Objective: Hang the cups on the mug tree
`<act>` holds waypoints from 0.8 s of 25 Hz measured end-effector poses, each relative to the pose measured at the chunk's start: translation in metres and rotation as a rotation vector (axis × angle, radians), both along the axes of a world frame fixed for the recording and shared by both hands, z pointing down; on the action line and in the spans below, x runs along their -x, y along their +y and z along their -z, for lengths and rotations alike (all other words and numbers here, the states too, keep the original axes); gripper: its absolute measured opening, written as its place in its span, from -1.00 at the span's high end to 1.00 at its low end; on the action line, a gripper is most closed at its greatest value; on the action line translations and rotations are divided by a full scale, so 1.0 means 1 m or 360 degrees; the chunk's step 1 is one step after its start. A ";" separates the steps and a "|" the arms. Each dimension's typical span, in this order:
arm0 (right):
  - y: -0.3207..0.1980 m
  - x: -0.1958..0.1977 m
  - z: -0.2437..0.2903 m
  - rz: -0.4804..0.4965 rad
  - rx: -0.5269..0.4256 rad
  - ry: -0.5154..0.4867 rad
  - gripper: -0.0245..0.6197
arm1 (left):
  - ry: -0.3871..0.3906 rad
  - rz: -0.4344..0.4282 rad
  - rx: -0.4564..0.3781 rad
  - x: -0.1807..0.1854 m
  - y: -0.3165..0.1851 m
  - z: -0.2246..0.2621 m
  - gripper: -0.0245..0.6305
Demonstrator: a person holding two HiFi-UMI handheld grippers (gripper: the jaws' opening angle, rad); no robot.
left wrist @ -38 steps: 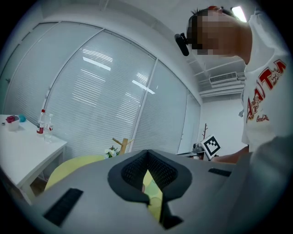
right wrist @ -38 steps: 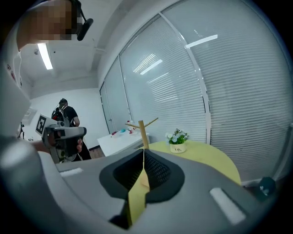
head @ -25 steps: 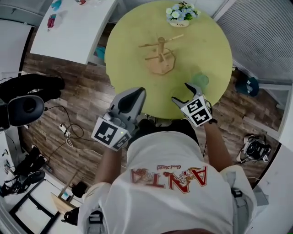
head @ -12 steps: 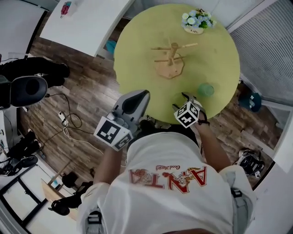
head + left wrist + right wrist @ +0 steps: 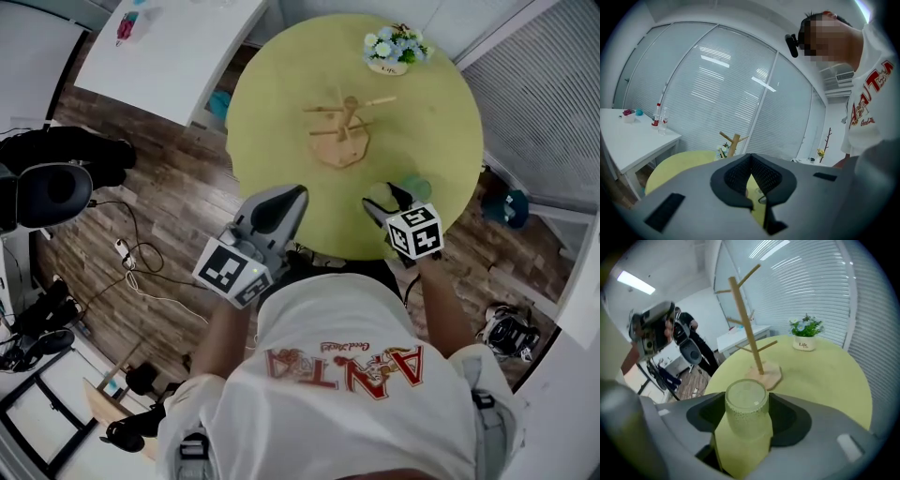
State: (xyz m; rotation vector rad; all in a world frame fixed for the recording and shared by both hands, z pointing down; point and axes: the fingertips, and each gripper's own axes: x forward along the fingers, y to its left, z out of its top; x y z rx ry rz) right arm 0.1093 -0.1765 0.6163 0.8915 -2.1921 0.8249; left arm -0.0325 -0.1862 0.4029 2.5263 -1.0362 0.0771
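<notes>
In the head view, one round yellow-green tabletop [image 5: 281, 112] is seen, with one wooden mug tree [image 5: 342, 131] stood near its middle and one small flower pot [image 5: 389, 49] at its far edge. One glass cup [image 5: 412, 189] is found at the near right of the tabletop, at the tips of the right gripper [image 5: 389, 199]. The left gripper [image 5: 281, 199] is held over the near edge, well apart from the cup. No cup is seen on any peg, so the task is judged barely begun: the single cup has been reached, and lifting and hanging are left to do. In the left gripper view, the jaws are drawn almost together with only a slit between them, and nothing is held; the mug tree is seen beyond, its pegs bare, and two bottles [image 5: 660, 121] are counted on a white side table at the far left. In the right gripper view, the textured glass cup [image 5: 746, 413] is set between the jaws, which appear closed against its sides, with the mug tree and flower pot beyond.
</notes>
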 end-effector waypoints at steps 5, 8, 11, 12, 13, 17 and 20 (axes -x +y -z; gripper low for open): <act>-0.040 -0.036 0.042 -0.0316 0.0005 -0.0319 0.08 | 0.0021 -0.0013 -0.0001 -0.004 0.000 0.000 0.90; -0.065 -0.050 0.057 -0.0501 0.0057 -0.0561 0.10 | 0.0034 -0.0010 0.0000 -0.006 0.000 0.000 0.90; -0.085 -0.059 0.064 -0.0611 0.0078 -0.0704 0.10 | 0.0042 0.0003 0.0005 -0.006 0.002 0.000 0.90; -0.091 -0.061 0.065 -0.0641 0.0091 -0.0738 0.11 | 0.0044 0.0011 0.0009 -0.005 0.002 -0.001 0.90; -0.096 -0.063 0.066 -0.0672 0.0109 -0.0779 0.11 | 0.0046 0.0019 0.0014 -0.004 0.003 -0.001 0.90; -0.121 -0.063 0.083 -0.0696 0.0125 -0.1127 0.11 | 0.0056 0.0043 0.0039 0.002 0.006 -0.004 0.90; -0.137 -0.087 0.069 -0.0945 0.0173 -0.1116 0.11 | 0.0064 0.0052 0.0051 0.002 0.007 -0.005 0.90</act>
